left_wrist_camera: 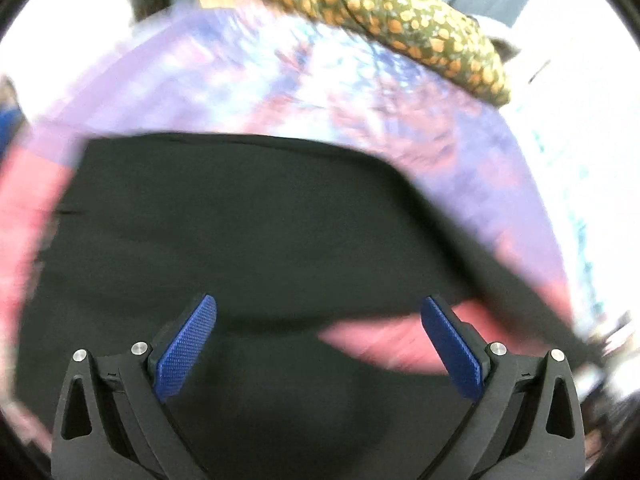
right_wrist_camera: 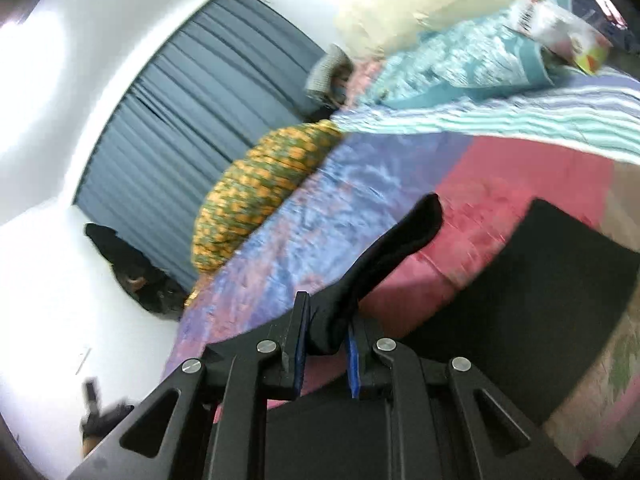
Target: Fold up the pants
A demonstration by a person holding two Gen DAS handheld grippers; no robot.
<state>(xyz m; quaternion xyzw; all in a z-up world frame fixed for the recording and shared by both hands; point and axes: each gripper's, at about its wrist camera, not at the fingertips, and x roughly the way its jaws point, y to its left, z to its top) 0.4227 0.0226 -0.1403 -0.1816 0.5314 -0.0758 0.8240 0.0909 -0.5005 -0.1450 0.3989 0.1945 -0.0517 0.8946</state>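
The black pants [left_wrist_camera: 240, 220] lie spread flat on a pink, purple and blue bedspread [left_wrist_camera: 248, 80]. My left gripper [left_wrist_camera: 318, 320] hangs just above them with its blue pads [left_wrist_camera: 188, 344] wide apart and nothing between them. My right gripper [right_wrist_camera: 328, 332] is shut on a bunched black edge of the pants [right_wrist_camera: 384, 256], lifted off the bed so that it stands up past the fingers. The rest of the pants [right_wrist_camera: 520, 300] lies flat on the bedspread [right_wrist_camera: 520, 176] to the right. Both views are motion-blurred.
An orange and green patterned cushion [left_wrist_camera: 400, 20] lies at the bed's far edge, also in the right wrist view [right_wrist_camera: 256, 196]. Blue-grey curtain [right_wrist_camera: 192, 120], white wall, a turquoise striped blanket [right_wrist_camera: 480, 72] and a dark bundle [right_wrist_camera: 132, 272] on the floor.
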